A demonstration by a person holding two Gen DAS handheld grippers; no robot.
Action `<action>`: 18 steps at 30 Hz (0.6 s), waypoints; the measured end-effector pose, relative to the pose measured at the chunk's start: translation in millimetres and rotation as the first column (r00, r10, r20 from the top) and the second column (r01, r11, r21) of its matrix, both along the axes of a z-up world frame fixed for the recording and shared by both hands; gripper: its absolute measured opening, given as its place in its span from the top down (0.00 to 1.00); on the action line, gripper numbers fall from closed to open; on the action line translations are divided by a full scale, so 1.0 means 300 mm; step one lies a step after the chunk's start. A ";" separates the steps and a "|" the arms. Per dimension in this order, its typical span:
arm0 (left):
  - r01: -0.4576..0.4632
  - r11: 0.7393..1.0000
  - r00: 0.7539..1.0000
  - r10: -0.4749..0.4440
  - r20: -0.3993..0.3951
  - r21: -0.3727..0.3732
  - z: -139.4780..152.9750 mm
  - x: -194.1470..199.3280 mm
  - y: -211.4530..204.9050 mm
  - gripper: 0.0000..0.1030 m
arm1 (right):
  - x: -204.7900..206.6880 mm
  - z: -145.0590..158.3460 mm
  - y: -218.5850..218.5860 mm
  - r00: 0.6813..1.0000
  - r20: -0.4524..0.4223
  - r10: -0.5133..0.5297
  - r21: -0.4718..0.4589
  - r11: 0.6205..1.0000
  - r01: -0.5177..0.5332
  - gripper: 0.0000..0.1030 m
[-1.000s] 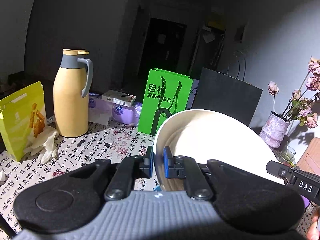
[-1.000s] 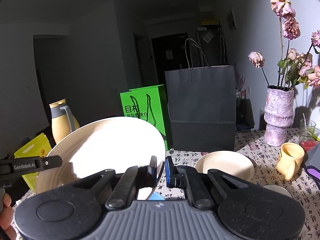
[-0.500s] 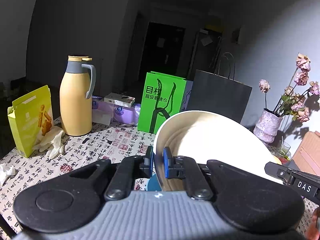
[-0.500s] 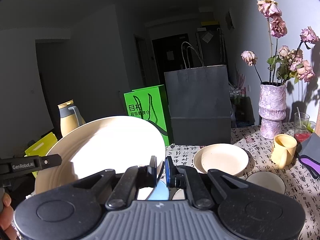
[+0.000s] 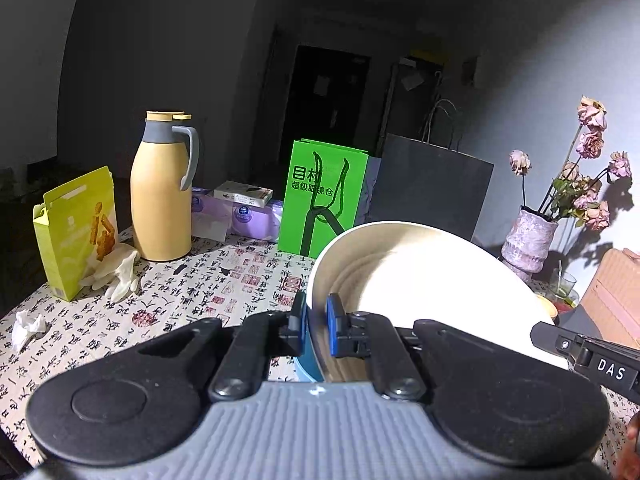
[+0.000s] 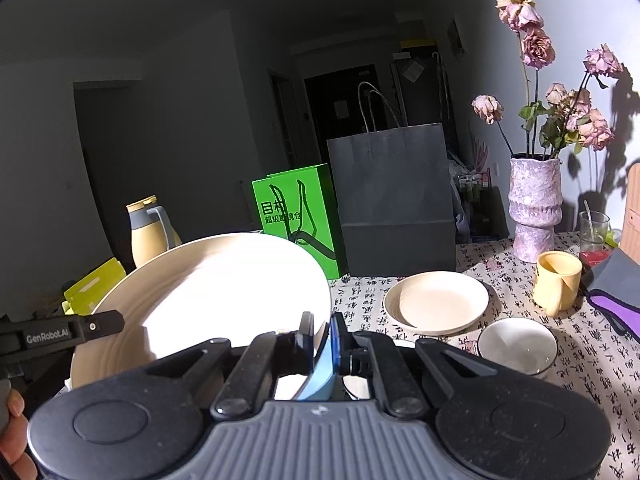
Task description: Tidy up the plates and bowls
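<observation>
Gripping one edge of a large cream plate [image 5: 420,276], the left hand-held gripper [image 5: 316,312] has its blue pads clamped tight on the rim, the plate tilted and raised above the worktop [image 5: 208,284], which is covered in a calligraphy-print cloth. Beneath the rim a blue dish [image 5: 308,364] peeks out. Farther back stand a yellow flask [image 5: 162,196], a yellow snack box [image 5: 76,228] with pale gloves [image 5: 118,272] beside it, a green paper bag [image 5: 322,196] and a dark paper bag [image 5: 428,192]. At the right edge, the tip of the other tool is in sight.

Seen from the right wrist, the right hand-held gripper [image 6: 320,328] is likewise closed on the opposite rim of the same large cream plate [image 6: 216,292], with the blue dish [image 6: 320,372] showing just under its jaws. A smaller cream plate [image 6: 436,304] lies on the worktop [image 6: 516,280] to the right, a white bowl [image 6: 516,344] just in front of it and a yellow mug [image 6: 558,280] nearby. A vase [image 6: 536,208] of dried roses stands behind, beside the dark paper bag [image 6: 392,196]. A person's thumb shows at lower left.
</observation>
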State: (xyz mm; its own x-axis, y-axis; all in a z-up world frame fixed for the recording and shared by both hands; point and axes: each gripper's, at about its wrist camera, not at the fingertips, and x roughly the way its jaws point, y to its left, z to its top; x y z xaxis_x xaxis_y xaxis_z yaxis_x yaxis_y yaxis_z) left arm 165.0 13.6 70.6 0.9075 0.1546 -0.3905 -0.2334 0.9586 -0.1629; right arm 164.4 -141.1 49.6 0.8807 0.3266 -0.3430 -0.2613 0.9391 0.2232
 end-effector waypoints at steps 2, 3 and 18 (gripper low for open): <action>0.003 1.000 1.000 -0.003 -0.002 -0.001 -0.004 -0.014 -0.010 0.90 | -0.018 -0.005 -0.008 1.000 0.001 -0.002 0.002 1.000 0.002 0.92; 0.005 1.000 1.000 -0.005 -0.003 0.000 -0.005 -0.019 -0.015 0.90 | -0.026 -0.008 -0.014 1.000 0.000 -0.003 0.004 1.000 0.003 0.92; 0.041 0.999 0.999 -0.041 -0.017 -0.001 -0.062 -0.079 -0.092 0.90 | -0.110 -0.059 -0.102 0.999 -0.022 -0.027 0.023 0.999 0.027 0.92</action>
